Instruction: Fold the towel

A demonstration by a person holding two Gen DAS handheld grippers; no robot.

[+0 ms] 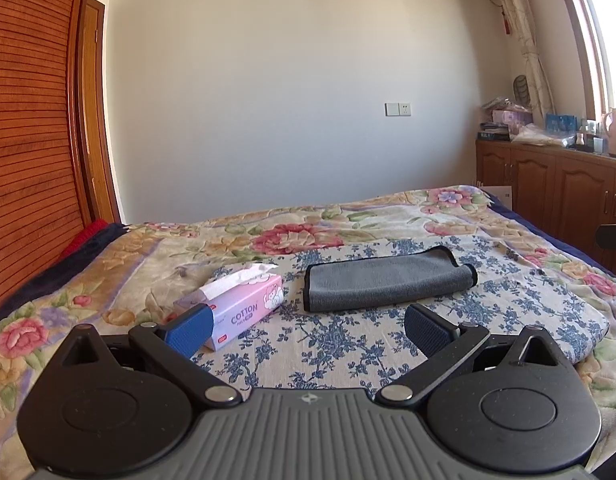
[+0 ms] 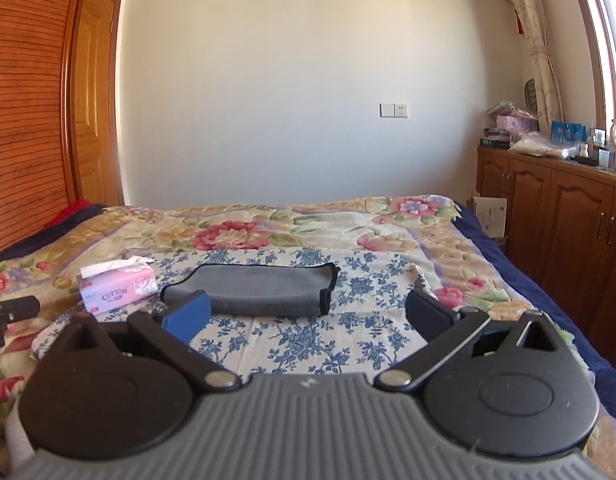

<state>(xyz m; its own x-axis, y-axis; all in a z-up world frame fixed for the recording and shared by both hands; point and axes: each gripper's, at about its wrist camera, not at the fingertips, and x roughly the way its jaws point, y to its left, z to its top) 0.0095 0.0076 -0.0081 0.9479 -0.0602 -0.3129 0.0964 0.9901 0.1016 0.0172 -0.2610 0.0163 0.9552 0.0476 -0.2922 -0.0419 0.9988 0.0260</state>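
Note:
A grey towel with a black hem (image 1: 388,284) lies folded in a long rectangle on a blue-flowered cloth (image 1: 332,344) on the bed. It also shows in the right wrist view (image 2: 259,290). My left gripper (image 1: 308,330) is open and empty, hovering just short of the towel's near edge. My right gripper (image 2: 308,314) is open and empty, also just short of the towel, which lies ahead and slightly left. A part of the left gripper (image 2: 7,312) shows at the left edge of the right wrist view.
A pink tissue box (image 1: 239,304) marked COTTON lies left of the towel; it also shows in the right wrist view (image 2: 115,286). A floral blanket (image 1: 107,264) covers the bed. A wooden headboard (image 1: 31,140) stands left; wooden cabinets (image 2: 556,216) with clutter stand right.

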